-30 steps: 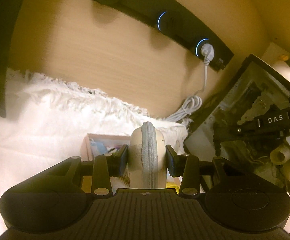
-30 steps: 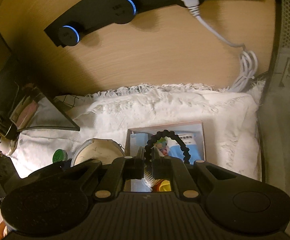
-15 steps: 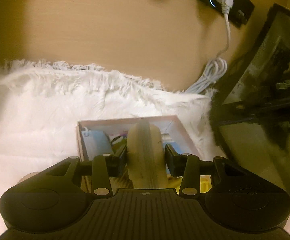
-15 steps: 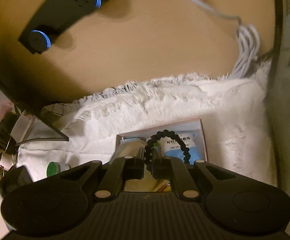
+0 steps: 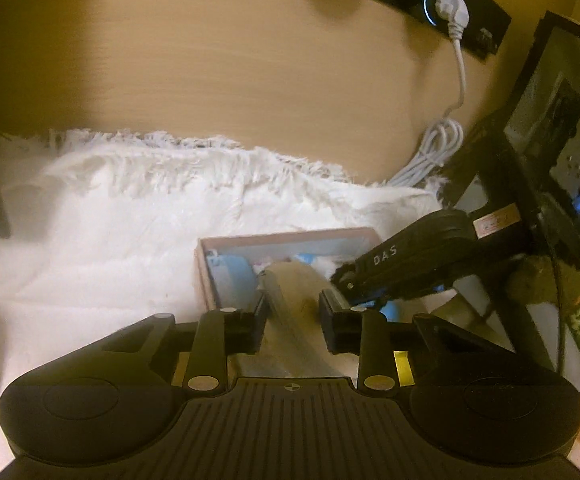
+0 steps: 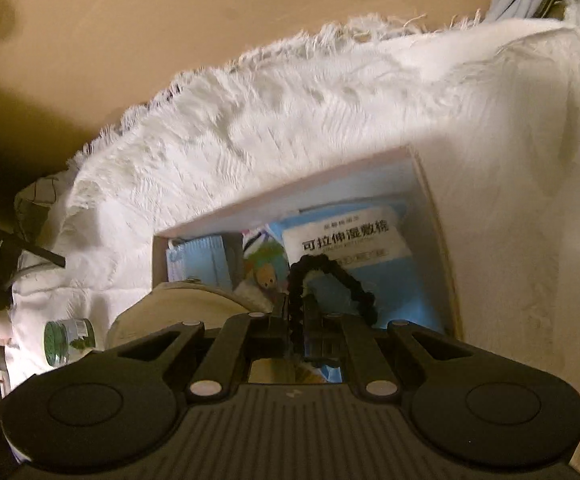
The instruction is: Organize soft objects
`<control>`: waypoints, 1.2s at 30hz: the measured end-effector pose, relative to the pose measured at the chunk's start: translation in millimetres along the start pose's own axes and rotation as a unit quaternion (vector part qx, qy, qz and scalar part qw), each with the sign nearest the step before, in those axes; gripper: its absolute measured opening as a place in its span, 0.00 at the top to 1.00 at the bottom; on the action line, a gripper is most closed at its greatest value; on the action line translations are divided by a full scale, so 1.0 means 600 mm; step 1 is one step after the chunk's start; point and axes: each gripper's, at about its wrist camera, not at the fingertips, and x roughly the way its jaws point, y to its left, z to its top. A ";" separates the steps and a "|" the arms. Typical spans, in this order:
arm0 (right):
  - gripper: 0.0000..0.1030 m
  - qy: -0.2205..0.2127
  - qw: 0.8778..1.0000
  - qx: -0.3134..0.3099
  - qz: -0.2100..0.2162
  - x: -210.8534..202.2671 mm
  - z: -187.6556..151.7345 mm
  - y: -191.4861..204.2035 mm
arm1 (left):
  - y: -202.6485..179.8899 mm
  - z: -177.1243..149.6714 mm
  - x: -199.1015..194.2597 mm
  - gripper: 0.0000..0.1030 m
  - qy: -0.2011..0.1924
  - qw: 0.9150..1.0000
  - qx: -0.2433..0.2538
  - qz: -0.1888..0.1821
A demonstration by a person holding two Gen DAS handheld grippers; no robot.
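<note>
On the left, the left gripper (image 5: pixel 292 316) carries a beige zippered pouch (image 5: pixel 298 292) between its jaws, which are closing; the pouch fills the gap, though blur hides whether both pads already press on it. The pouch's long axis runs forward along the fingers, zipper edge up, and its far end already hangs over the near left part of the pink box (image 5: pixel 206 268) that sits on the white fluffy rug (image 5: pixel 130 220). So the box lies ahead of and below this tool, and the coming move looks like a short drop straight along that axis. To the right, the right gripper (image 6: pixel 299 316) has its jaws pressed together on a black beaded hair tie (image 6: pixel 332 276), whose loop stands up in front of the fingertips. In the right wrist view the loop hangs over the middle of the box, above a blue packet with printed characters (image 6: pixel 354 248); a blue folded item (image 6: pixel 202 260) lies in the box's left end. The pouch shows at the left of that view, just beside the hair tie, so both tools crowd the same opening. The right one seems nearer the box's centre, deeper in; releasing the tie there looks the cleaner step, though the two tools could bump.
</note>
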 end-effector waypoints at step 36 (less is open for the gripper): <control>0.68 -0.073 0.995 -0.067 -0.019 -0.071 -0.100 0.011 | -0.025 -0.054 0.007 0.75 0.037 0.998 0.035 -0.039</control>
